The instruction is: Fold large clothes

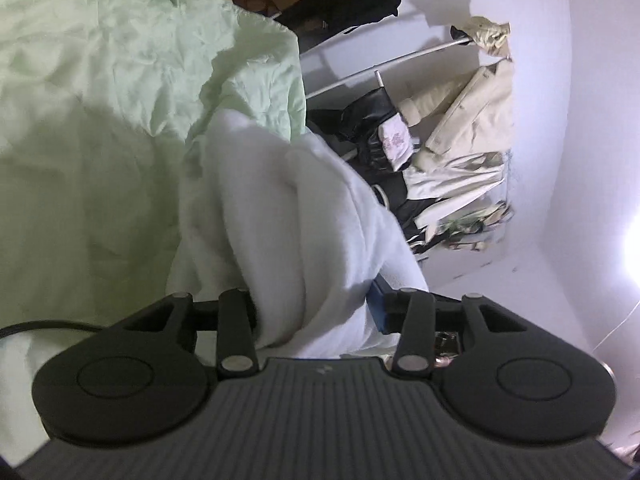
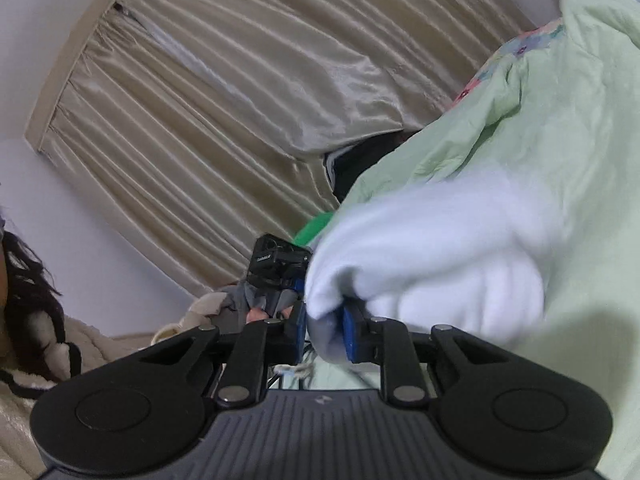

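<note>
**Both grippers clamped on the white garment**

The left hand-held gripper (image 1: 316, 312) is clenched on a thick bunch of the white garment (image 1: 280, 208), which runs ahead of it over the green bedding (image 1: 100, 120). The right hand-held gripper (image 2: 324, 336) pinches another fold of it, with a beige curtain (image 2: 208, 100) beyond, to its left.

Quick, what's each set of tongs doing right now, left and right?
Left tongs: shut on the white fleece garment.
Right tongs: shut on a bunched edge of the same white fleece garment.
</note>
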`<action>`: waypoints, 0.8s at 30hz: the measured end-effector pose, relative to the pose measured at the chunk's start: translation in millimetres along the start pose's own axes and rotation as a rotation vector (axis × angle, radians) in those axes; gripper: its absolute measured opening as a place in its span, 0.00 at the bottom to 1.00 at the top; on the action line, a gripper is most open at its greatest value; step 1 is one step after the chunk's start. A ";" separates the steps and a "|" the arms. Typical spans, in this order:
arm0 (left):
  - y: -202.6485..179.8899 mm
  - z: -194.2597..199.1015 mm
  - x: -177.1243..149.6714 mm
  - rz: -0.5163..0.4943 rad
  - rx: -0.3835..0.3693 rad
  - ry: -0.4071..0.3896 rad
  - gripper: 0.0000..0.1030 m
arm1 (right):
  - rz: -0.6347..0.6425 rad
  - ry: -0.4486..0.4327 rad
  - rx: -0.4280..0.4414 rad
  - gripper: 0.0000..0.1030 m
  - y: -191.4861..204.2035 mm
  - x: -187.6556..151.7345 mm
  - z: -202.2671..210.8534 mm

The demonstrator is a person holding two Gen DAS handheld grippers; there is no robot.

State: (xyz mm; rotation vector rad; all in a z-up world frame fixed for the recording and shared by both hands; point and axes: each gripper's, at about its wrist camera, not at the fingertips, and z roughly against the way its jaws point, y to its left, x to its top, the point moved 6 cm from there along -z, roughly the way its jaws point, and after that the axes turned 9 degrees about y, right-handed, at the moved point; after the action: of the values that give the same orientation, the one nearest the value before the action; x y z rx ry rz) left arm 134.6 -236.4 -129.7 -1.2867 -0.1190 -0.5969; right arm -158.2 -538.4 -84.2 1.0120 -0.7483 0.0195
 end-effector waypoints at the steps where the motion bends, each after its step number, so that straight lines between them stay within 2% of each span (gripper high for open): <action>1: -7.9 -0.5 2.0 -0.025 0.021 0.011 0.43 | 0.002 -0.003 -0.016 0.20 1.8 -1.7 1.3; 3: -24.6 1.5 4.8 -0.075 0.056 0.045 0.49 | 0.006 -0.008 -0.048 0.24 5.5 -5.1 4.1; 6: -41.8 9.7 5.2 -0.115 0.077 0.083 0.57 | -0.018 -0.021 -0.108 0.38 10.6 -3.9 2.0; 8: -48.1 11.8 4.5 -0.121 0.078 0.101 0.65 | -0.049 -0.062 -0.134 0.53 14.7 0.4 1.6; 9: -48.7 14.9 2.3 -0.123 0.072 0.098 0.70 | -0.069 -0.099 -0.150 0.66 17.4 -1.2 -5.3; 10: -48.4 19.0 -0.5 -0.125 0.065 0.089 0.79 | -0.092 -0.139 -0.172 0.83 16.0 1.5 -3.7; 12: -43.1 25.4 -7.2 -0.104 0.041 0.078 0.81 | -0.147 -0.217 -0.221 0.97 8.8 10.2 4.5; 15: -32.5 23.8 -11.8 -0.047 0.073 0.102 0.81 | -0.234 -0.234 -0.231 0.96 -10.1 23.6 -1.2; 17: -34.4 33.2 -6.9 -0.040 0.129 0.070 0.80 | -0.281 -0.208 -0.280 0.88 -24.2 32.0 -14.9; 19: -52.4 51.7 6.9 -0.081 0.158 -0.035 0.81 | -0.331 -0.203 -0.360 0.56 -37.1 39.6 -28.4; 20: -60.2 57.6 10.8 -0.106 0.152 -0.069 0.83 | -0.354 -0.228 -0.401 0.48 -39.7 41.6 -32.4; 21: -75.1 62.8 19.8 -0.132 0.138 -0.105 0.87 | -0.356 -0.241 -0.410 0.46 -39.3 43.8 -36.6; 22: -94.2 69.0 31.6 -0.161 0.121 -0.148 0.96 | -0.353 -0.249 -0.412 0.36 -38.1 49.9 -43.3; 24: -107.1 60.9 45.4 -0.183 0.213 -0.133 0.97 | -0.334 -0.269 -0.403 0.21 -34.7 54.8 -46.7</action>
State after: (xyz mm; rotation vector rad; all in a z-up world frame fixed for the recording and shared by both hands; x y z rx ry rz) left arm 136.3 -212.4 -0.6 -1.1147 -0.4040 -0.6365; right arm -78.8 -538.9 -93.4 0.7472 -0.7786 -0.5456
